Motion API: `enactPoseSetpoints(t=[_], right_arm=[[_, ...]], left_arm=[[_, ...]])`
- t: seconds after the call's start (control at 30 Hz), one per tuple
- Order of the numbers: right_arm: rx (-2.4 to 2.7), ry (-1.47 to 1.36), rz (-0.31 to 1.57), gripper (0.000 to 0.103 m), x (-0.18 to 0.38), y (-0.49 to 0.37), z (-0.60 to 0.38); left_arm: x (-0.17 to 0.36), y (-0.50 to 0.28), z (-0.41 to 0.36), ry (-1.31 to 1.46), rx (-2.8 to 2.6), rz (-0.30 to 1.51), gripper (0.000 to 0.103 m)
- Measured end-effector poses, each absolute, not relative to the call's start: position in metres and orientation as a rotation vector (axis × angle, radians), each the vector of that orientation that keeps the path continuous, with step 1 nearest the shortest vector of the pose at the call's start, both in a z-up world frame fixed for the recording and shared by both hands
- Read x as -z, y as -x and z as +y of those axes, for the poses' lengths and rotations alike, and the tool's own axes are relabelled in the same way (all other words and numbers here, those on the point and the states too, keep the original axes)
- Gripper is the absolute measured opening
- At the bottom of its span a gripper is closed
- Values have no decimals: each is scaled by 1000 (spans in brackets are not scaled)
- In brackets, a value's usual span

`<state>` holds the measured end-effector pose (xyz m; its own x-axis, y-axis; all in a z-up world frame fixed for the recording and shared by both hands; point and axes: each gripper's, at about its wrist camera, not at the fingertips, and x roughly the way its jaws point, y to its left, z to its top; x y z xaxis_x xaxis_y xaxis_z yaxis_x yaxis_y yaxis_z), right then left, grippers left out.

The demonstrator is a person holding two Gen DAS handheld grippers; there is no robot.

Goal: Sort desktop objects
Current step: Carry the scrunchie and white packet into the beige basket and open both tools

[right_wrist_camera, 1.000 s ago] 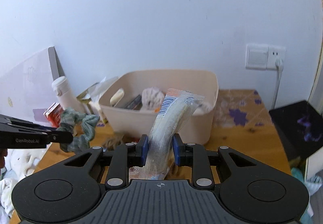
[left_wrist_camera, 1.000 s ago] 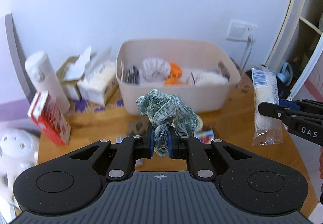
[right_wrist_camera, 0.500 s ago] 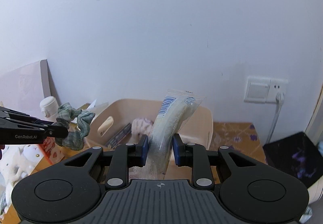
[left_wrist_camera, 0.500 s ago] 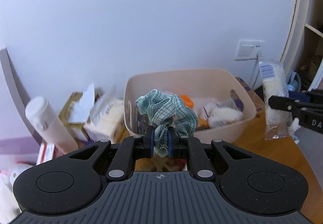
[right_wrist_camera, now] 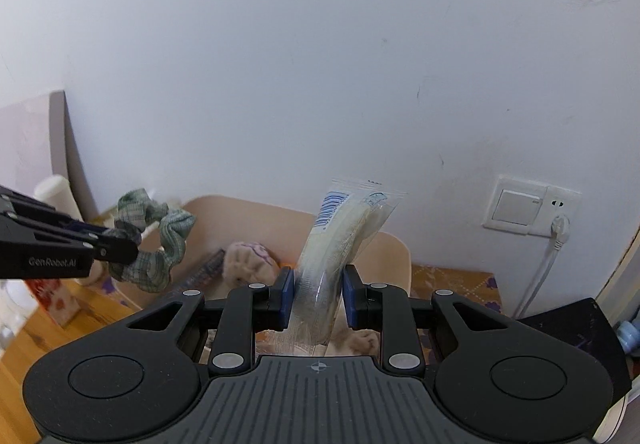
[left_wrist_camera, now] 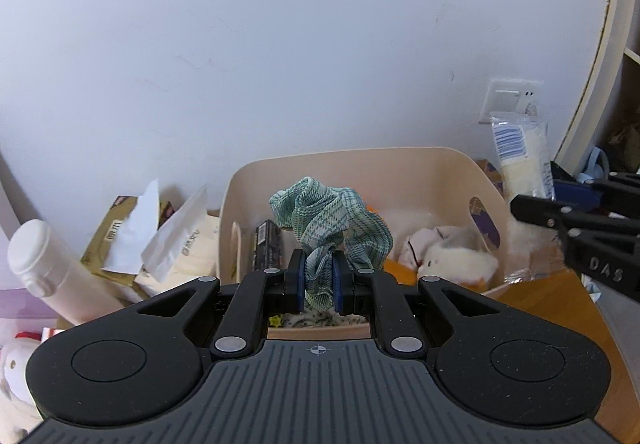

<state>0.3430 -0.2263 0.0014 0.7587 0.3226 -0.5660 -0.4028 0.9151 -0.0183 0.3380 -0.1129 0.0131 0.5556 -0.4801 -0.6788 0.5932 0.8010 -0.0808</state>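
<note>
My left gripper (left_wrist_camera: 319,281) is shut on a green checked scrunchie (left_wrist_camera: 328,219), held over the near rim of the beige storage bin (left_wrist_camera: 440,159). From the right wrist view the same scrunchie (right_wrist_camera: 154,244) hangs at the bin's left end. My right gripper (right_wrist_camera: 318,296) is shut on a clear packet with a pale roll inside (right_wrist_camera: 344,236), upright above the bin (right_wrist_camera: 394,248). In the left wrist view that packet (left_wrist_camera: 522,159) stands at the bin's right end. The bin holds a white plush item (left_wrist_camera: 456,260), something orange and a dark packet.
Left of the bin are a white bottle (left_wrist_camera: 52,272), tissue packs (left_wrist_camera: 176,240) and a gold box. A wall socket with a plugged cable (right_wrist_camera: 532,211) is at the right. A dark object (right_wrist_camera: 576,328) sits at the table's right end. A shelf edge (left_wrist_camera: 600,43) rises on the right.
Both grippers have moved closer to the bin and the wall, each keeping its load. The bin now sits lower and nearer in both views, and the table in front of it has dropped out of sight.
</note>
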Motion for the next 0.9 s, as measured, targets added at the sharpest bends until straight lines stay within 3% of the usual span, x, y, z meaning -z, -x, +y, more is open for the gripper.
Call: enactPoseSetpoints(t=[0.6,0.67,0.7,0.73,0.77,0.8,0.9], right_arm=[[-396,184,722,24,51,-387,-226],[-402,180,730,24,53,-388,-227],[-405,175,732,25,55,-391,-229],[-407,169,733,31,55,-391,-230],[-408,165,735,40,56,-392,-232],[-408,164,738,41,57,-392,-231],[-413,166,735,62,54,-389,-231]], left_arm=[[45,-371,-158,-223,617,970,15],[45,-369,-159,-220,632,968,22],[44,-367,-159,-222,631,954,34],[43,-366,-159,-224,628,946,48],[42,-365,-159,-225,625,939,53],[40,-364,-158,-225,617,928,59],[37,-363,-155,-234,577,903,66]])
